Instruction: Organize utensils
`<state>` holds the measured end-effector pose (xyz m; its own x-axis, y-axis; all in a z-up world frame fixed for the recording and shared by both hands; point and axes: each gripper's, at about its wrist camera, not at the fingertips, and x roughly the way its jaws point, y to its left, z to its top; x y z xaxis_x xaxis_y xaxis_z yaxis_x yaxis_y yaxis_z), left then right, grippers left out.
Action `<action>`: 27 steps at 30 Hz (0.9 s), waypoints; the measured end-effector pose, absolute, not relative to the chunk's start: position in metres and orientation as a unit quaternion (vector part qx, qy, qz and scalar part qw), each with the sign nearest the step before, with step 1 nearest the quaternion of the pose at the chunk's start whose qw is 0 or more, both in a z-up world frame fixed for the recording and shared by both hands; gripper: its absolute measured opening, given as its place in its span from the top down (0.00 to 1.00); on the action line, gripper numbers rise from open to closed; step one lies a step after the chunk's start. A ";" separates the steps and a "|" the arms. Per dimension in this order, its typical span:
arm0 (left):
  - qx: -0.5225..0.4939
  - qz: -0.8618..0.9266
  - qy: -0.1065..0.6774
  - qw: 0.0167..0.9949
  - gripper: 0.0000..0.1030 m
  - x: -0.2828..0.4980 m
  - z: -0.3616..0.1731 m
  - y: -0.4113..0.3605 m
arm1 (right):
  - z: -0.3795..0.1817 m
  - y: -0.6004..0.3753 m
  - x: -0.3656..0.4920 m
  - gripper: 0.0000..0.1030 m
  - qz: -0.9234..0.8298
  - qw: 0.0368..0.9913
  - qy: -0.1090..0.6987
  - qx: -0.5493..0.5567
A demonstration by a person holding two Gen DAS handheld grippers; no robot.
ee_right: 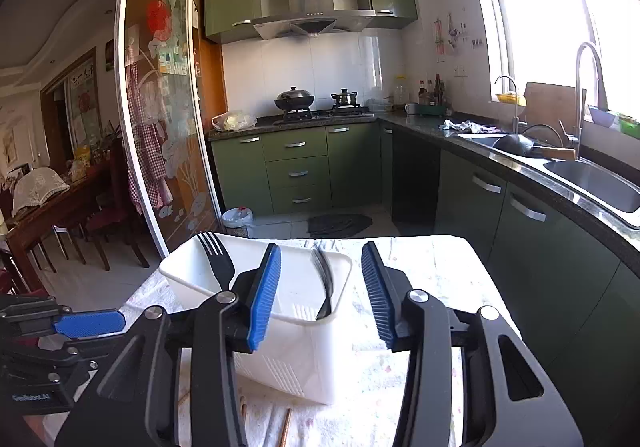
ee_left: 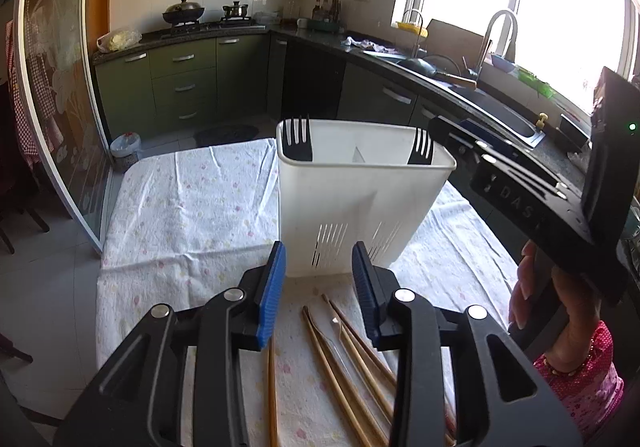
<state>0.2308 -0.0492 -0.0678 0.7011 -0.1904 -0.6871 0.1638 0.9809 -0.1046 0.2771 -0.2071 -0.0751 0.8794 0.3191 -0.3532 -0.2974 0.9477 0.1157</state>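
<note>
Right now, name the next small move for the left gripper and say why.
Probably lower the left gripper onto one chopstick. Its jaws stand open and empty, several chopsticks lie loose on the cloth under it, and the white holder just beyond holds only two black forks.

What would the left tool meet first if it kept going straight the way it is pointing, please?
Most likely the white utensil holder: its lower wall sits dead ahead between the open left tool's pads. The chopsticks lie below that line on the cloth; depth is hard to judge.
</note>
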 end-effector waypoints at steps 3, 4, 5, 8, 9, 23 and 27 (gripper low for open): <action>-0.035 -0.099 0.435 0.894 0.67 0.235 -0.086 -0.053 | -0.070 -0.220 0.259 0.57 0.160 0.969 0.184 0.041; -0.043 -0.099 0.458 0.882 0.67 0.238 -0.095 -0.055 | -0.069 -0.225 0.252 0.56 0.161 0.968 0.185 0.048; -0.051 -0.102 0.480 0.870 0.67 0.239 -0.105 -0.057 | -0.069 -0.231 0.243 0.54 0.165 0.967 0.187 0.057; -0.069 -0.095 0.536 0.836 0.67 0.246 -0.133 -0.064 | -0.070 -0.250 0.218 0.50 0.172 0.963 0.191 0.078; -0.070 -0.090 0.548 0.829 0.67 0.249 -0.141 -0.066 | -0.073 -0.255 0.209 0.50 0.174 0.962 0.194 0.082; -0.072 -0.017 0.592 0.802 0.67 0.262 -0.170 -0.090 | -0.118 -0.348 0.124 0.44 0.165 0.946 0.224 0.166; -0.068 0.000 0.601 0.796 0.74 0.263 -0.172 -0.098 | -0.127 -0.376 0.112 0.44 0.158 0.942 0.226 0.194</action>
